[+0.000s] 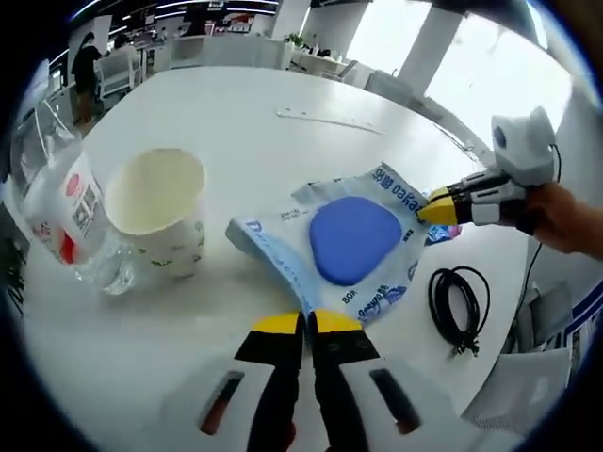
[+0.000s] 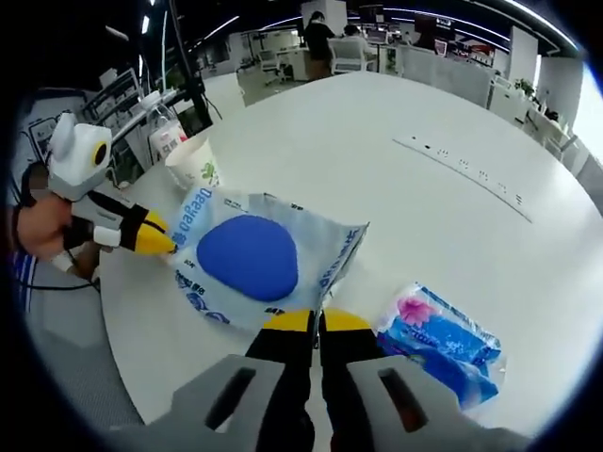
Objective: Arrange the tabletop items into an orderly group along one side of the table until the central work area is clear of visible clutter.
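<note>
The table [image 1: 283, 104] has a smooth white top w/ a soft matt sheen. The pouch [image 1: 350, 247] is thin plastic film, crinkled and a bit glossy, w/ a matt blue pad inside. The cup [image 1: 162, 209] looks like paper, matt, cream inside. The bottle [image 1: 66, 212] is clear plastic, shiny, w/ a paper-like label. The cable [image 1: 459, 303] is black, rubbery, matt. The tissue pack [image 2: 441, 341] is glossy blue plastic wrap.

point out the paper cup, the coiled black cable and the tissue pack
paper cup [image 1: 162, 212]: left gripper view, on its outer wall
coiled black cable [image 1: 459, 299]: left gripper view, on the loop
tissue pack [image 2: 443, 345]: right gripper view, on its blue wrapper
</note>
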